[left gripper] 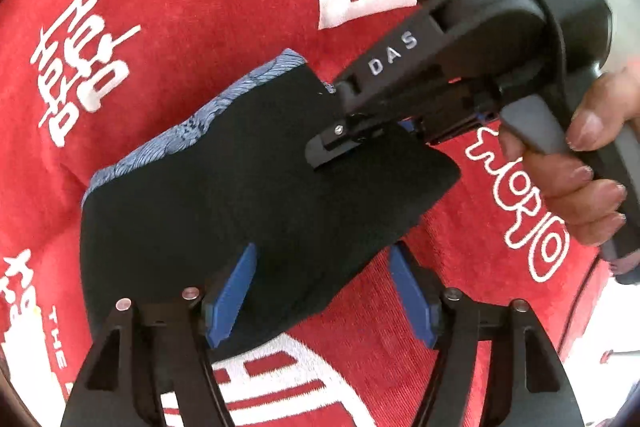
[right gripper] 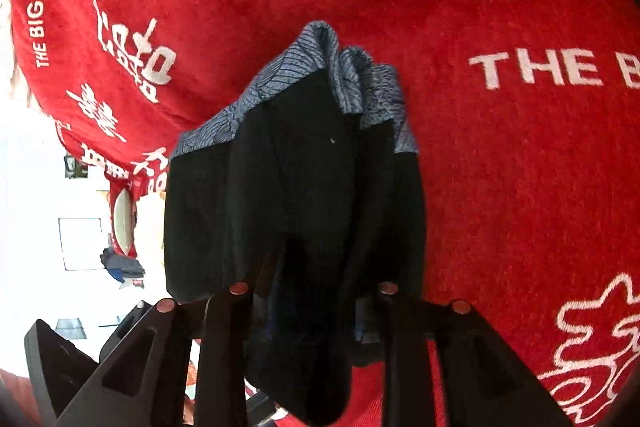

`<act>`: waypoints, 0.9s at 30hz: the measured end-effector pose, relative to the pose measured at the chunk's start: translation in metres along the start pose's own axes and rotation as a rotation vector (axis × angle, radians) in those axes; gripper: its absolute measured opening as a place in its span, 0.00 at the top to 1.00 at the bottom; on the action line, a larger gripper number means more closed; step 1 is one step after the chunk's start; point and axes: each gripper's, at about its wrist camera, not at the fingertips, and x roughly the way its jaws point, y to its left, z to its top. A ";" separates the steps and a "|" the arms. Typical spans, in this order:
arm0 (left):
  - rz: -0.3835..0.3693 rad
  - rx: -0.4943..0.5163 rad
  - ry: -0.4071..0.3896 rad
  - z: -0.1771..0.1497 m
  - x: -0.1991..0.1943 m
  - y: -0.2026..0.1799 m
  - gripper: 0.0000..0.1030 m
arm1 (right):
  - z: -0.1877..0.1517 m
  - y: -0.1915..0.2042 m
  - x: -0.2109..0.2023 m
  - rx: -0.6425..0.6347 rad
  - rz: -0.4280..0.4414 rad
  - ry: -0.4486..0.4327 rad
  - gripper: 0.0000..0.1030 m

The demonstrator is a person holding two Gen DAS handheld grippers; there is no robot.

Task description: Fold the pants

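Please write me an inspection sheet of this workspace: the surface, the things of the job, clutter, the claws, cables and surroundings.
Surface: red cloth with white printed lettering covers it.
Job's things: black pants with a blue patterned band, bunched into a compact bundle on the cloth.
Clutter: nothing seen on the cloth beside the pants.
Claws: left claw open, blue fingers either side of the pants' near edge; right claw closed on the pants' far edge, held by a hand.
Cables: nothing seen.
Surroundings: bright room past the cloth's edge, too washed out to identify.
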 end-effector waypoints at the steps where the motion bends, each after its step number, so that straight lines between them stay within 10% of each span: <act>1: 0.003 -0.009 0.005 -0.002 -0.004 0.003 0.32 | -0.002 0.000 -0.001 -0.002 -0.012 -0.003 0.70; 11: 0.046 -0.241 0.071 -0.022 -0.030 0.083 0.32 | -0.018 0.032 -0.020 -0.160 -0.410 -0.022 0.40; 27: 0.017 -0.399 0.163 -0.060 0.005 0.140 0.22 | -0.052 0.048 -0.010 -0.176 -0.654 -0.054 0.21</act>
